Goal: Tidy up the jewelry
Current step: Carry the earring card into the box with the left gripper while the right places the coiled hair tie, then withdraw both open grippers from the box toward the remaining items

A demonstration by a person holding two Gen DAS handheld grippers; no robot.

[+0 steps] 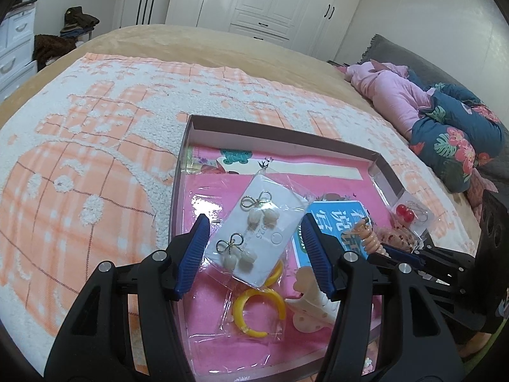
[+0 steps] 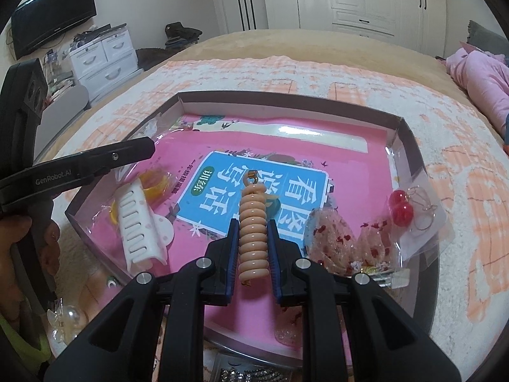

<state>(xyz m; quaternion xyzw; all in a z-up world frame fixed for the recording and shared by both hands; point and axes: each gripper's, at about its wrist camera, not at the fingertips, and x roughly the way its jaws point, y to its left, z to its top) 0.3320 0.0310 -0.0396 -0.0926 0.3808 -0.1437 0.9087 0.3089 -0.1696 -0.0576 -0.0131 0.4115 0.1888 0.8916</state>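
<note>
A shallow cardboard box [image 1: 186, 159] with a pink printed floor lies on the bed; it also shows in the right wrist view [image 2: 410, 146]. My left gripper [image 1: 254, 222] is open above a bagged white card of pearl bow earrings [image 1: 257, 232] that lies in the box. My right gripper [image 2: 253, 226] is shut on a peach spiral hair tie [image 2: 253, 222], held over the box; the tie also shows in the left wrist view [image 1: 369, 237]. In the box lie yellow hoops [image 1: 257, 312], a white hair claw [image 2: 136, 226], red cherry earrings [image 2: 402, 207] and glittery pieces [image 2: 331, 238].
The box sits on a peach and white towel [image 1: 95, 146]. Pink and floral bedding [image 1: 445, 121] lies at the right. A clear flower clip [image 2: 66, 321] lies outside the box at lower left. Something sparkly [image 2: 251, 374] sits below the box's near edge.
</note>
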